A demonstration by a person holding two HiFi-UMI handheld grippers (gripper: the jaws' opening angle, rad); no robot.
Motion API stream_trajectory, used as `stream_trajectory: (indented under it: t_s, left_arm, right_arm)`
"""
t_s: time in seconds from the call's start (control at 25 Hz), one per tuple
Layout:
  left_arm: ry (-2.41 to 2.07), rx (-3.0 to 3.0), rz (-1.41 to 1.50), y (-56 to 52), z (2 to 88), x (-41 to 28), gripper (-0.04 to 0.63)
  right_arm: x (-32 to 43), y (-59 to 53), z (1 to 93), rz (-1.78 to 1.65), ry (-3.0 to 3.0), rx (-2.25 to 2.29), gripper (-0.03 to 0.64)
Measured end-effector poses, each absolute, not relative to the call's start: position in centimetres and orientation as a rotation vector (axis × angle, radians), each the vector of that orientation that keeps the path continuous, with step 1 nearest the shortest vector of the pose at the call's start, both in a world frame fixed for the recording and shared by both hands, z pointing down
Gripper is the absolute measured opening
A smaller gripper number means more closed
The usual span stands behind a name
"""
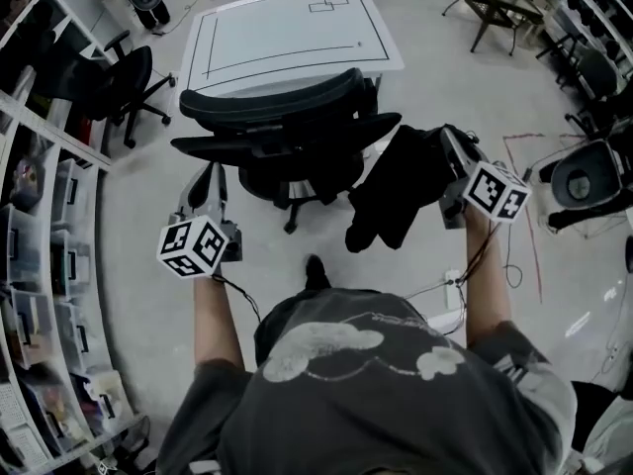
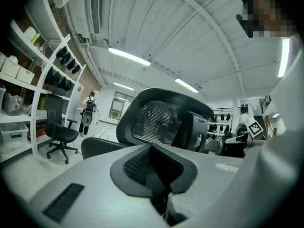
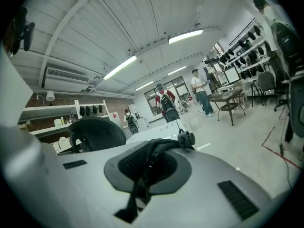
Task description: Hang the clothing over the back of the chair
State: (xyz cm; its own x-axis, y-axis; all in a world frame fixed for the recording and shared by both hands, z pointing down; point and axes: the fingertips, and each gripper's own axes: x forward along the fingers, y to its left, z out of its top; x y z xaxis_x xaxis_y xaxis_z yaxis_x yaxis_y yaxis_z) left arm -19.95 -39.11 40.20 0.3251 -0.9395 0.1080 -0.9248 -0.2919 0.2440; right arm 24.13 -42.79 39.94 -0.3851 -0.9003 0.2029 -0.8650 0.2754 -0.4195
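Note:
A black office chair [image 1: 287,117] stands in front of me, its curved back toward me. My right gripper [image 1: 450,144] is right of the chair back, at about its height, shut on a black garment [image 1: 396,191] that hangs down beside the seat. In the right gripper view the black garment [image 3: 159,151] bunches between the jaws of the right gripper [image 3: 152,164], and the chair [image 3: 95,132] shows at the left. My left gripper [image 1: 213,174] is just left of the chair, shut, with no cloth in it. In the left gripper view the chair's mesh back [image 2: 161,118] rises close beyond the left gripper [image 2: 159,177].
A white table [image 1: 287,38] stands right behind the chair. A second black chair [image 1: 129,82] and shelving [image 1: 40,216] line the left side. At the right are a dark stand [image 1: 584,181] and red floor tape [image 1: 529,196]. People [image 3: 164,101] stand far off.

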Motion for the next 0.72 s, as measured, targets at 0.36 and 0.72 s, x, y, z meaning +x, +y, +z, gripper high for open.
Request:
stream_trajectory:
  t_s: [0.36,0.72]
  left_arm:
    - [-1.821,2.293,-0.082,-43.7,38.2,-26.1,0.002]
    - [-1.911,2.274,-0.131,-48.3,35.4,-31.2,0.002]
  right_arm:
    - [22.6,-53.6,33.9,-0.482,2.520,-1.713,-0.005]
    - [12.7,-63.2,26.7,-0.287,2.748,-1.520,-0.005]
